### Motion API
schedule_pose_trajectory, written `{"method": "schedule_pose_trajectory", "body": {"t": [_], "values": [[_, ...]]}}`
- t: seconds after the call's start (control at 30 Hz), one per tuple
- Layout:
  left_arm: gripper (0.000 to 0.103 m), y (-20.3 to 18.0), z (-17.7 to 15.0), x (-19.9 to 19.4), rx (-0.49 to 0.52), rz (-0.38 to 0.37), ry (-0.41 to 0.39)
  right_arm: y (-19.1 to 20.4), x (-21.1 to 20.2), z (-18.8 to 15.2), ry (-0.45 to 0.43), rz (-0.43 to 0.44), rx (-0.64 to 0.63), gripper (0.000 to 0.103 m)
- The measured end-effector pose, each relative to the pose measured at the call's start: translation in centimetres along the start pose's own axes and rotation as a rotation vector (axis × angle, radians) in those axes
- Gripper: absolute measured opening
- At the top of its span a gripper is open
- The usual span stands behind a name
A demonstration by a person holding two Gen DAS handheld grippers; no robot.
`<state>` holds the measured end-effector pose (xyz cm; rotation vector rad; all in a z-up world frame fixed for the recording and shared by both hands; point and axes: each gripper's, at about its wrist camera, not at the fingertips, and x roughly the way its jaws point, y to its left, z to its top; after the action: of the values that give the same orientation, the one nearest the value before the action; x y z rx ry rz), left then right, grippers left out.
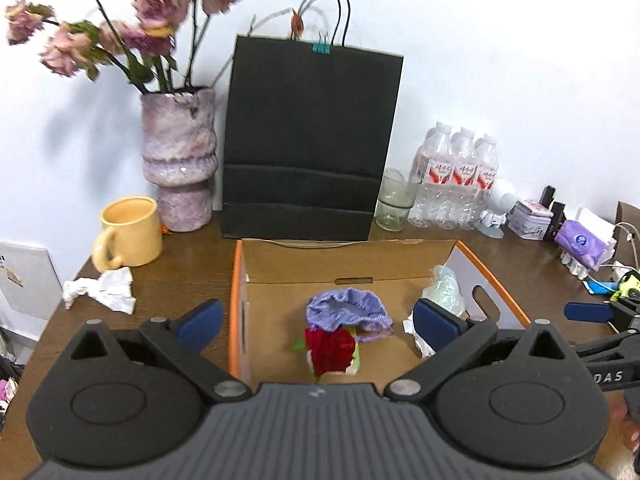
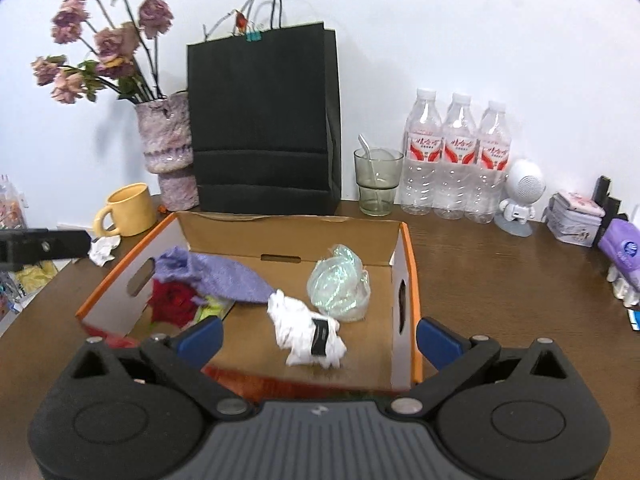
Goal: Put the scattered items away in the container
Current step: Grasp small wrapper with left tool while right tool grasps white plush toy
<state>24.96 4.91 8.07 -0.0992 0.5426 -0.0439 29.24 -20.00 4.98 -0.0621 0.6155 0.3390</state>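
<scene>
Both grippers are spread wide with nothing between the pads, left gripper (image 1: 316,320) and right gripper (image 2: 318,338) hanging over the near edge of the cardboard box (image 2: 412,280). Inside already: a purple cloth (image 2: 224,276), something red (image 2: 172,304), a clear plastic wad (image 2: 340,284) and a white paper ball (image 2: 308,336). What's left, as far as I can see, is the crumpled tissue (image 1: 104,290) out on the counter (image 1: 176,264) beside the yellow mug (image 1: 128,232). I'd say swing the left one over, come down straddling the wad, pinch its bulkiest part, and stay clear of the mug handle.
</scene>
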Motion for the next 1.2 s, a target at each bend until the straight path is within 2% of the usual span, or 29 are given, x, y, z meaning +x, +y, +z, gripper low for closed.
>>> {"method": "schedule_pose_trajectory", "body": {"t": [0.17,0.27,0.63,0.87,1.2], "values": [[0.103,1.2,-2.2,-3.9,-0.006,0.076,-0.047,0.7,-3.8,-2.1,-0.048,0.003,-0.035,0.103],[0.103,2.0,-4.0,-5.8,-0.006,0.092,-0.064,1.2,-5.5,-3.8,-0.070,0.009,-0.045,0.103],[0.103,4.9,-12.2,-8.8,0.005,0.133,-0.021,3.0,-8.0,-10.8,-0.107,0.003,-0.034,0.103],[0.103,5.1,-15.7,-8.9,0.033,0.123,0.005,3.5,-7.5,-13.7,-0.073,0.020,0.011,0.103],[0.102,4.5,-16.1,-6.1,0.150,0.082,0.074,4.7,-5.9,-13.7,-0.052,0.002,0.013,0.103]]}}
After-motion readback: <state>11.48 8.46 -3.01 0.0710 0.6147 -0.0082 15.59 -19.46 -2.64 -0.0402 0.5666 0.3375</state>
